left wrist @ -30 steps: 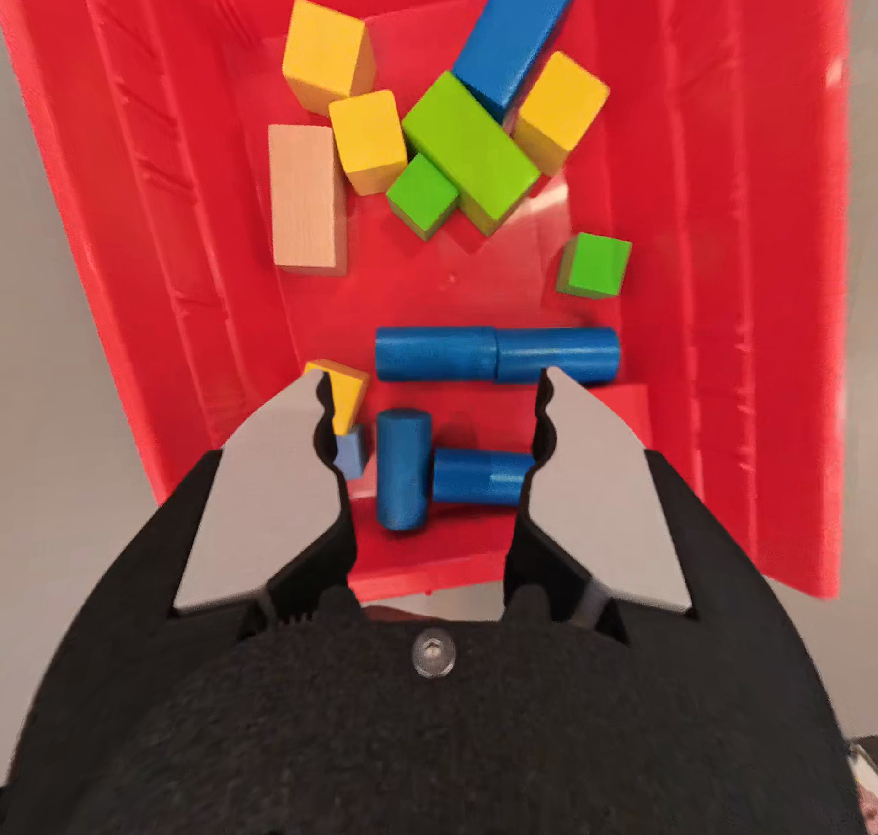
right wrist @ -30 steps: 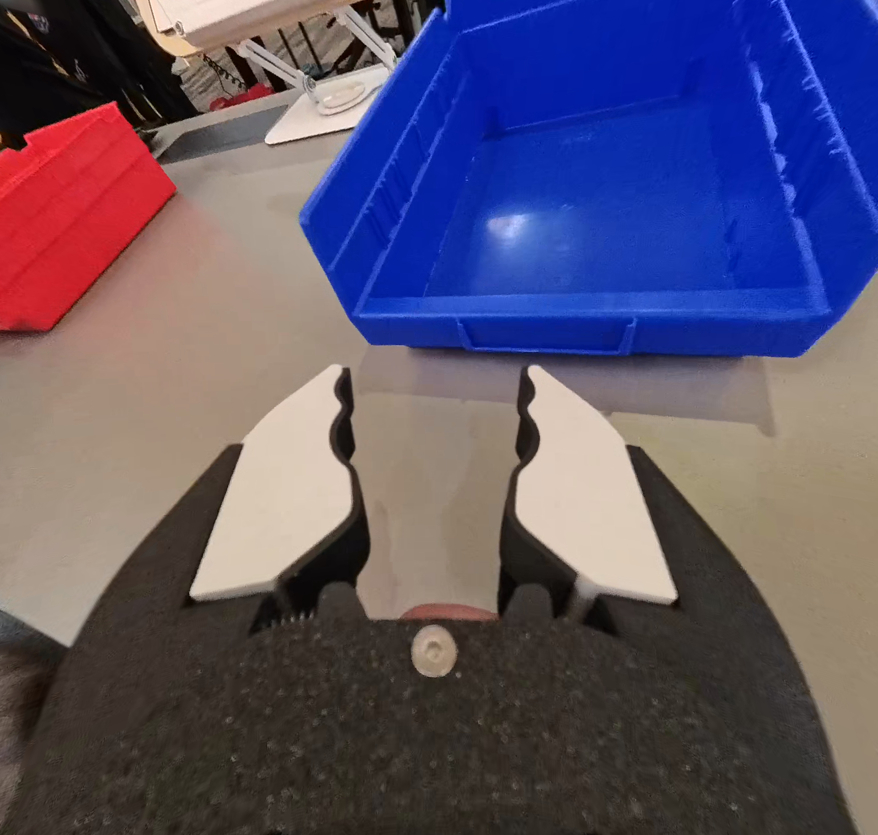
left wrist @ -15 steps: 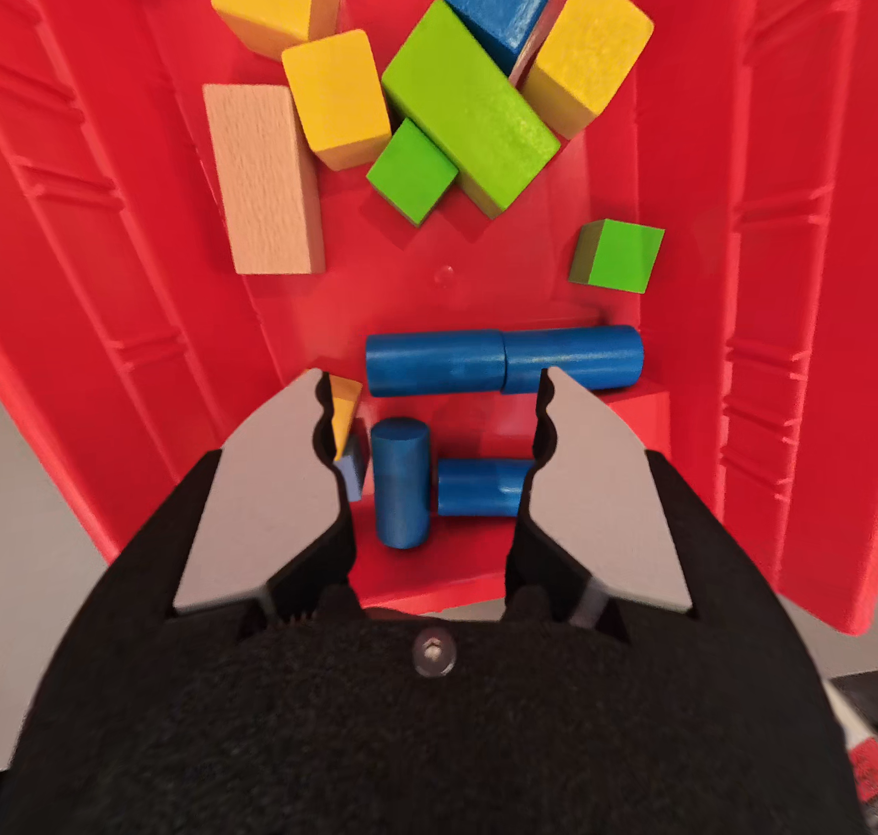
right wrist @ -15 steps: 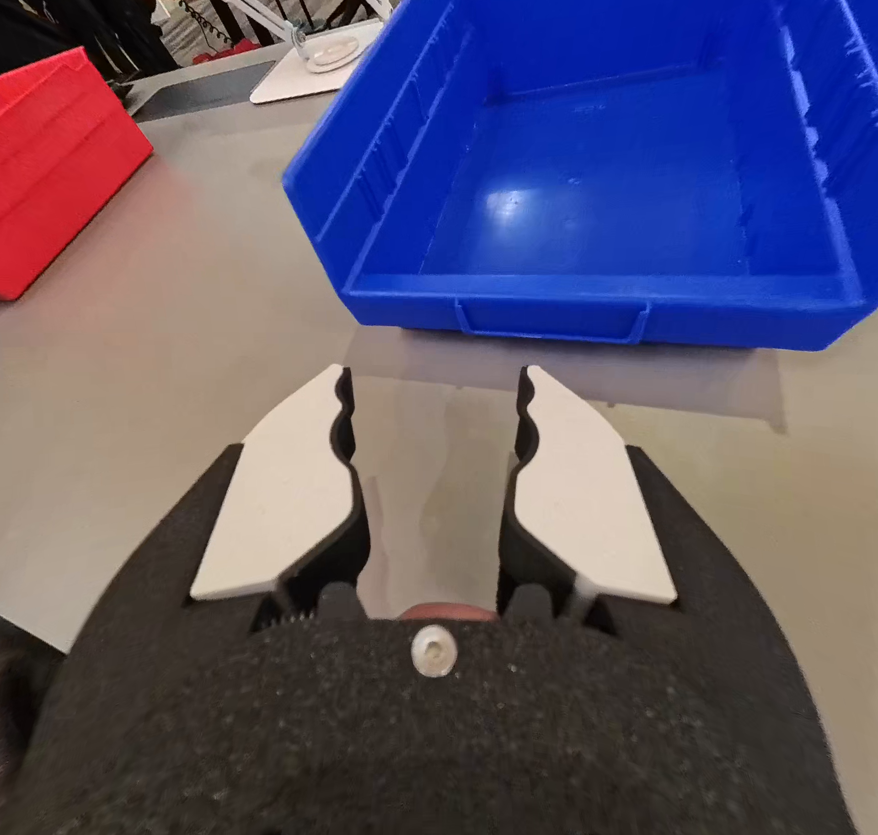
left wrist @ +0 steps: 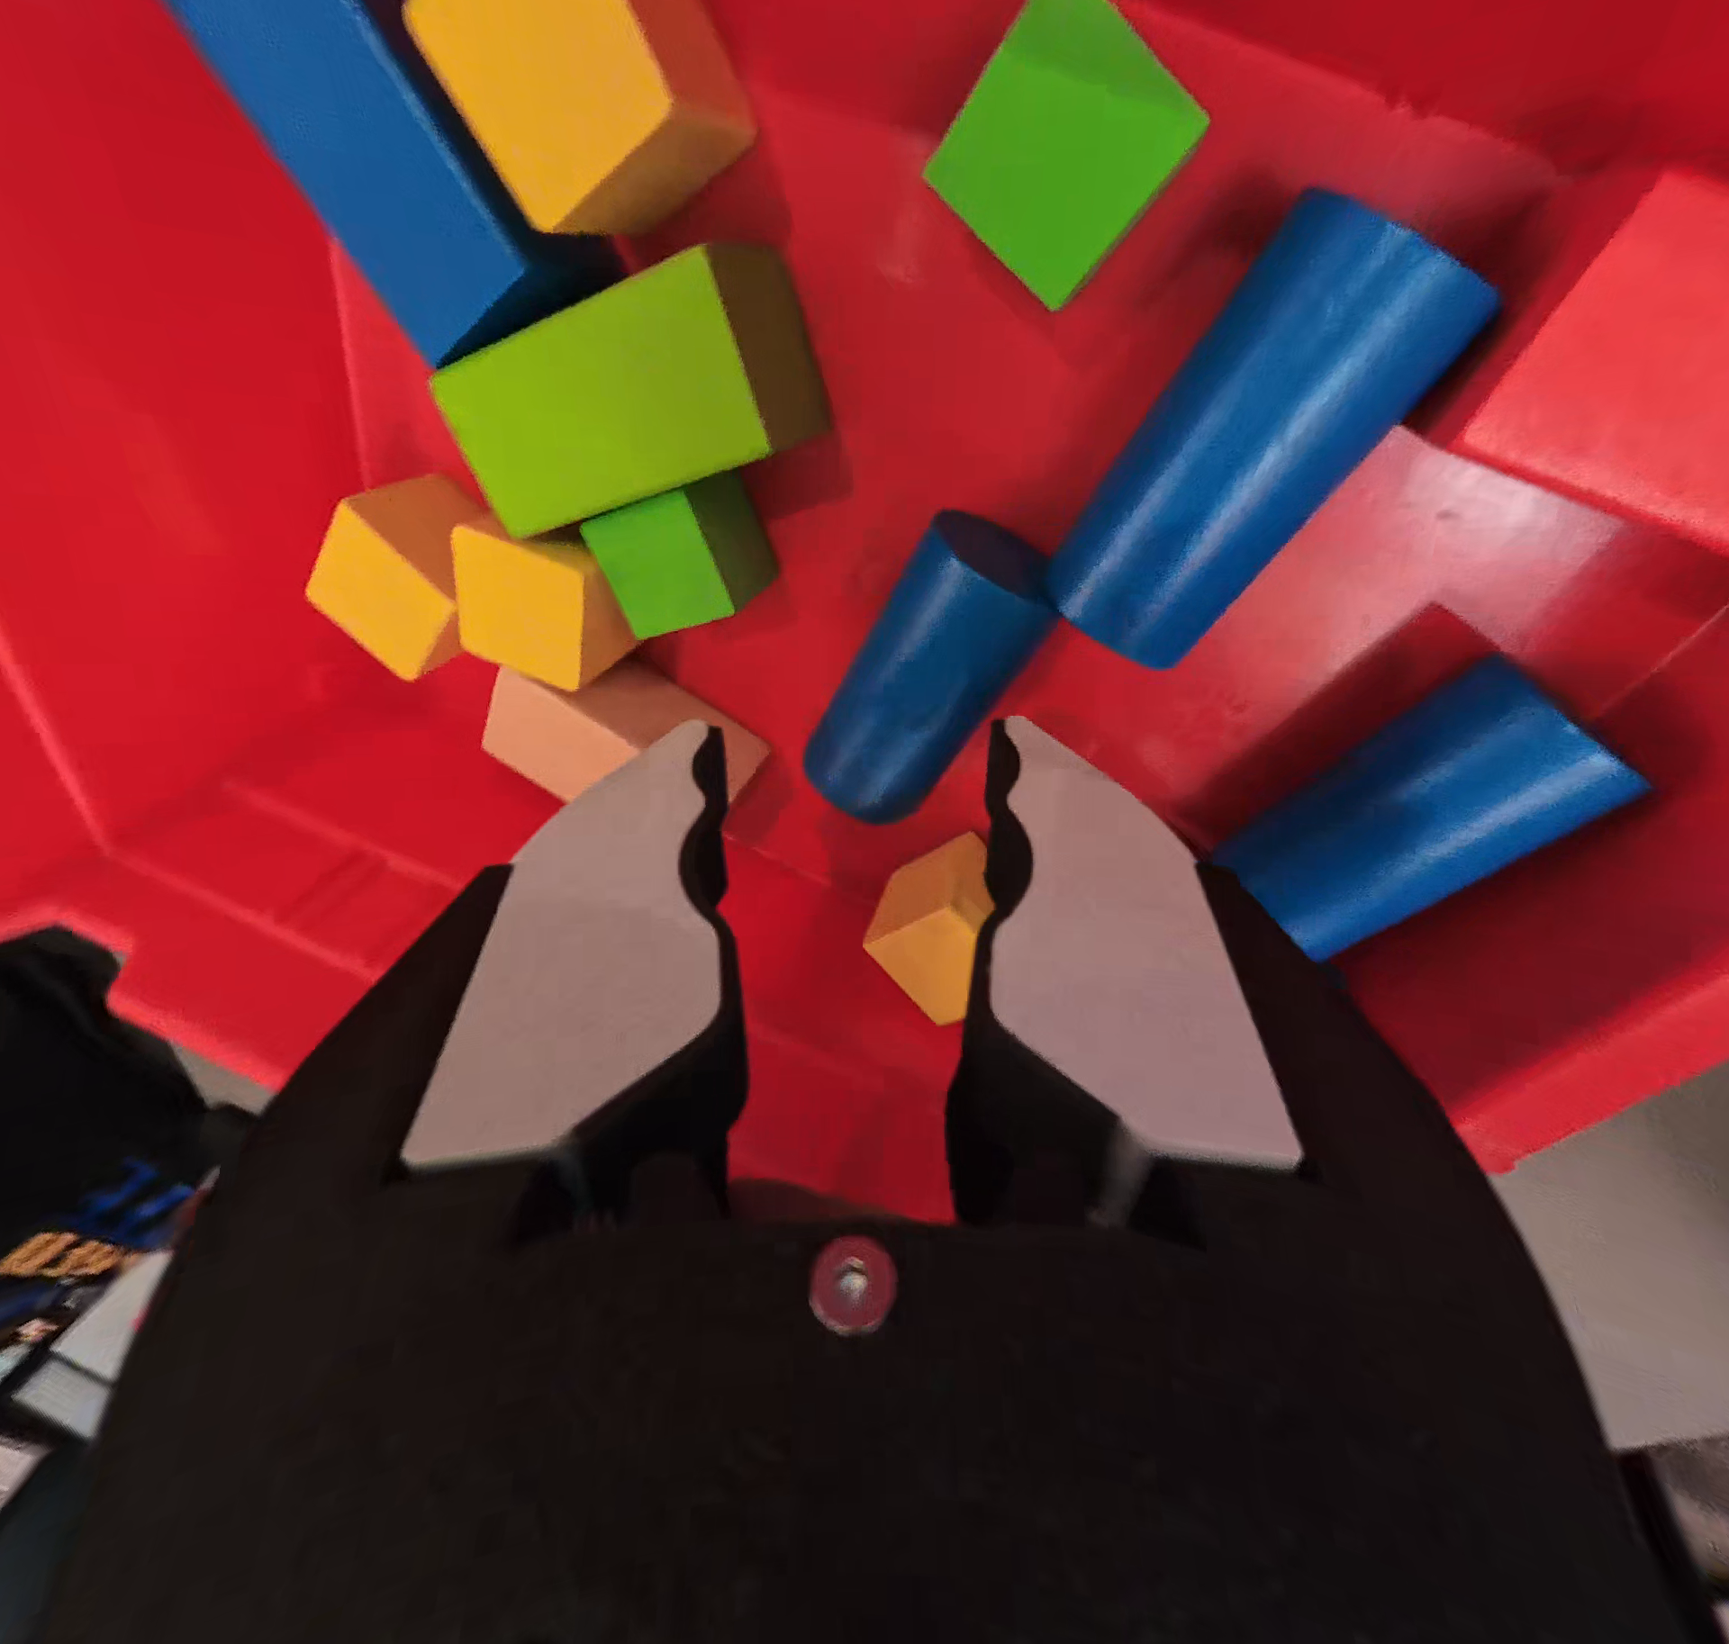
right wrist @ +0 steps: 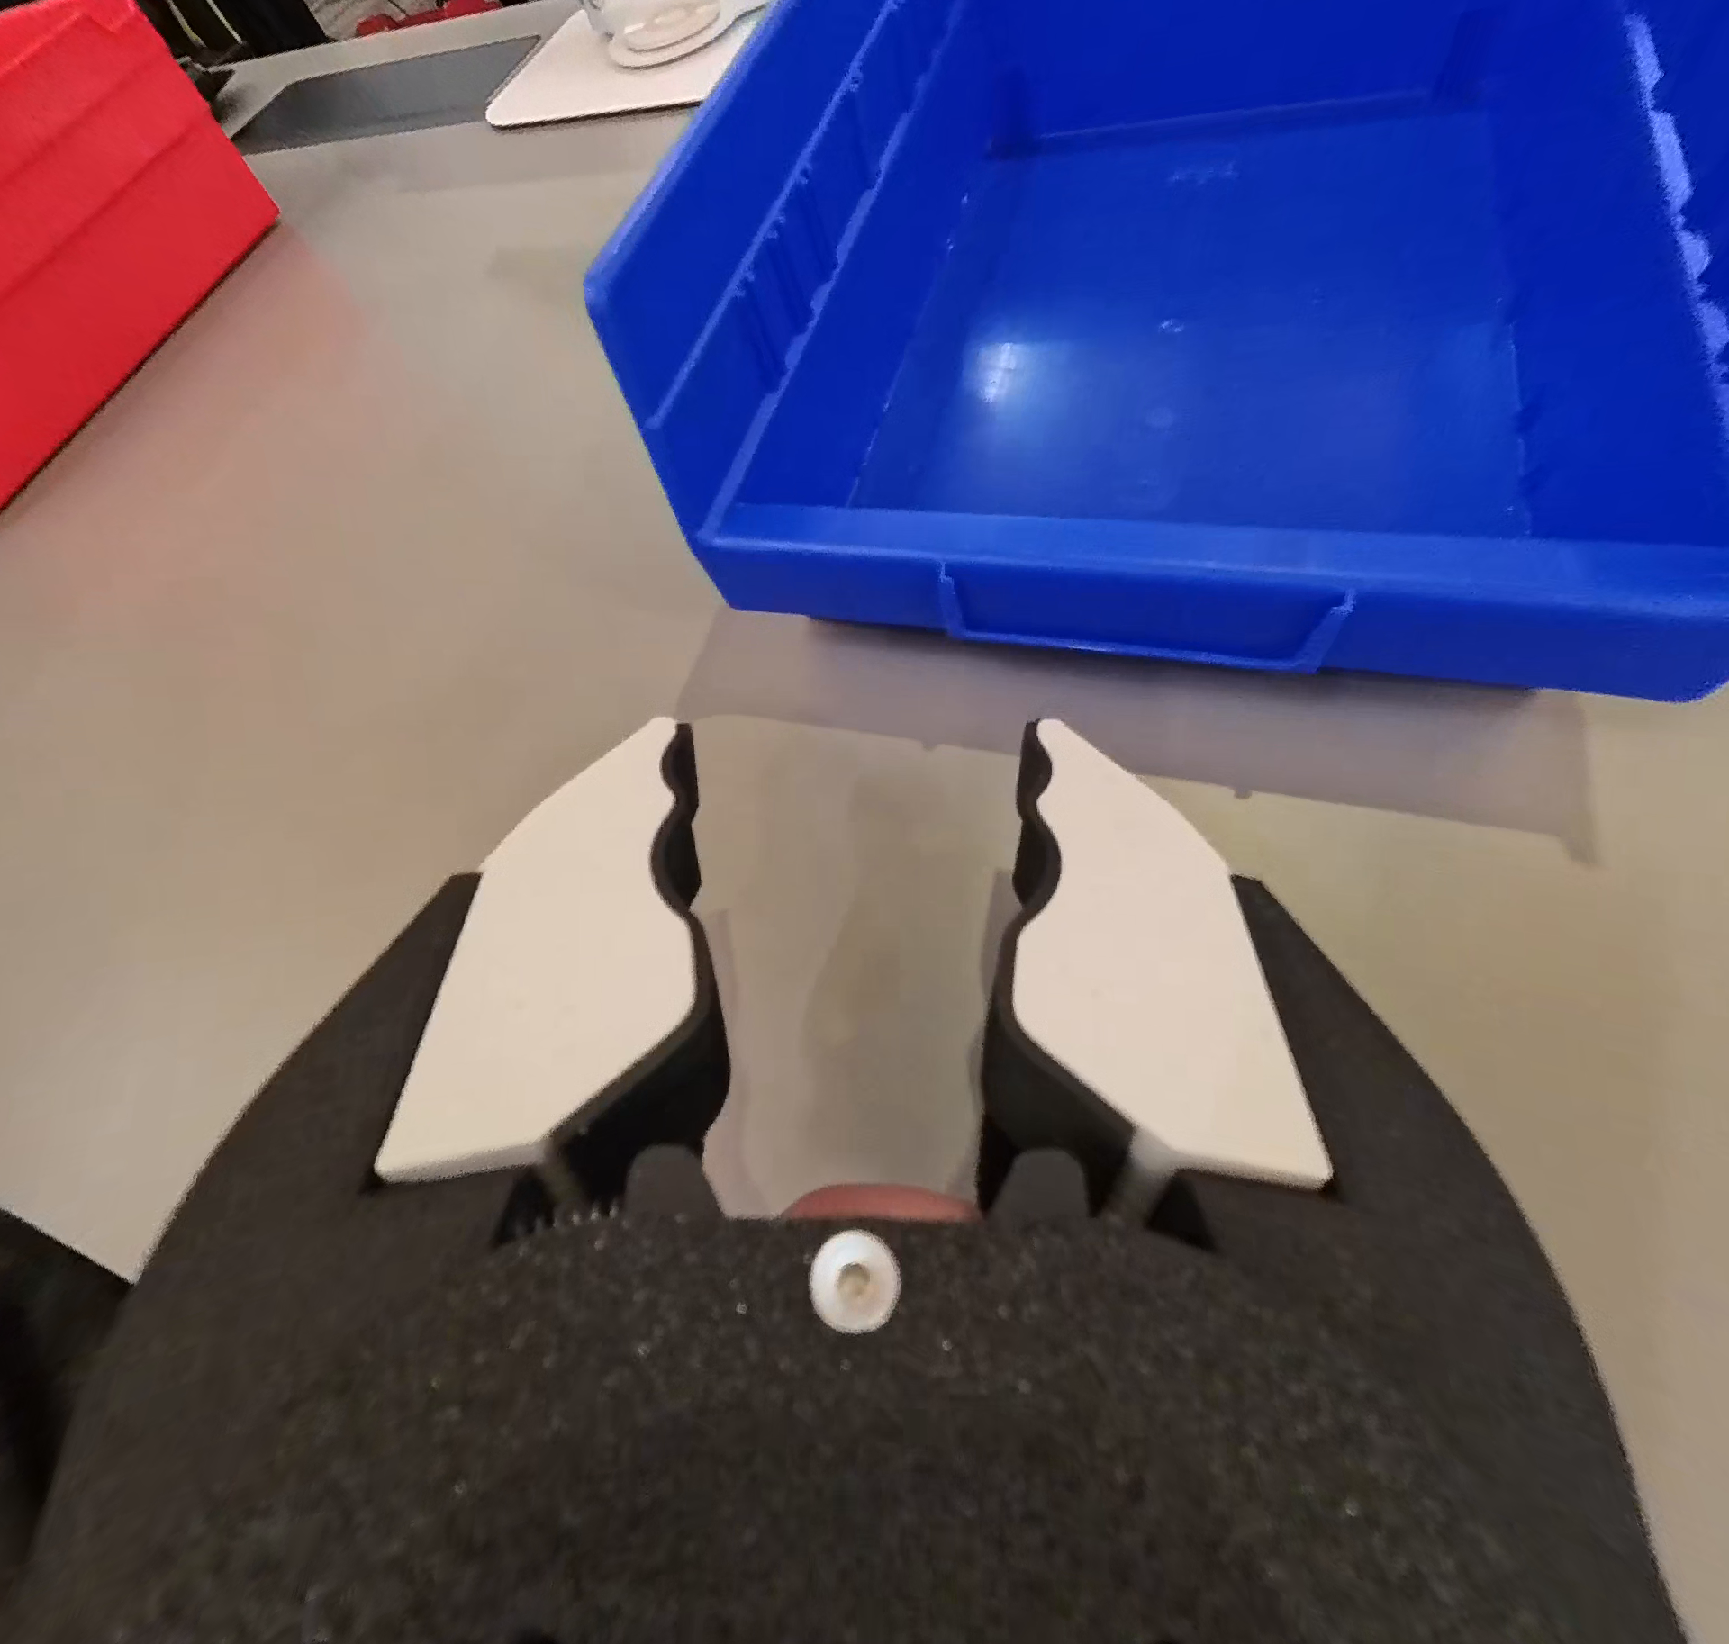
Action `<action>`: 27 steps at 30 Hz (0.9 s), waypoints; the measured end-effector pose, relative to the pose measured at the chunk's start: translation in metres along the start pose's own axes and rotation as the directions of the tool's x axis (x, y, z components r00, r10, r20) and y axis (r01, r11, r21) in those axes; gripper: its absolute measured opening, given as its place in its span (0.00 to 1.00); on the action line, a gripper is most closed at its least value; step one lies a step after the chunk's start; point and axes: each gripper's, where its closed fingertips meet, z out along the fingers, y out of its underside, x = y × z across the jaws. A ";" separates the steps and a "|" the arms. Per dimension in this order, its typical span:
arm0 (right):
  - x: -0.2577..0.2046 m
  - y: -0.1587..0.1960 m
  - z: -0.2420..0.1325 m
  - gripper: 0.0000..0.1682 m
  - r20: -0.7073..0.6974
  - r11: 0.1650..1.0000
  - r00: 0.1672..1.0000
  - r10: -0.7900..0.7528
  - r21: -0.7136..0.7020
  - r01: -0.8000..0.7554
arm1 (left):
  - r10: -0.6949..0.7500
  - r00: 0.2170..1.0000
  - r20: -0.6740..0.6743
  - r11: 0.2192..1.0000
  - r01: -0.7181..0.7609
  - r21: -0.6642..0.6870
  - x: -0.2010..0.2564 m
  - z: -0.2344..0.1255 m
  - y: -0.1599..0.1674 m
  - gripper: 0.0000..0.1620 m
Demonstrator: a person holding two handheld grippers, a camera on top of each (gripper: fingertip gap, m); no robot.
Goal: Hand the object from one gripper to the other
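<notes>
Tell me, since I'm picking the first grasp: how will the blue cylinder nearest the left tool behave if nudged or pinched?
The blue cylinder lies on its side on the red bin's smooth floor, so it would probably roll if nudged. Its glossy paint may slip. It looks rigid, so the open left tool can likely squeeze firmly.

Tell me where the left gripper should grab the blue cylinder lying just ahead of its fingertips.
Grip the blue cylinder across its round sides near mid-length, coming straight down from above. It lies flat on the red bin floor, slanted relative to the open left gripper, so probably rotate the gripper until its fingers straddle the width. Another cylinder crowds its far end.
</notes>
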 end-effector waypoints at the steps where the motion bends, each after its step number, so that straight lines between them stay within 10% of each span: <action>1: 0.001 0.000 0.000 0.39 -0.004 1.000 1.000 -0.002 0.003 0.002 | 0.030 0.999 -0.017 0.999 -0.030 -0.013 0.002 0.002 0.000 0.31; 14: -0.009 0.005 0.010 0.38 0.049 0.999 0.999 0.019 -0.030 -0.017 | 0.194 0.981 0.007 0.977 -0.194 0.090 0.006 0.018 -0.025 0.20; 19: -0.018 -0.004 0.004 0.36 0.064 0.999 0.997 -0.037 0.012 0.036 | 0.021 0.997 0.080 0.952 -0.044 0.302 0.001 -0.021 -0.036 0.20; 27: -0.122 -0.038 0.000 0.35 0.460 0.999 0.888 -0.005 0.034 -0.011 | -0.131 0.989 0.074 0.564 0.013 0.826 0.059 -0.158 -0.095 0.20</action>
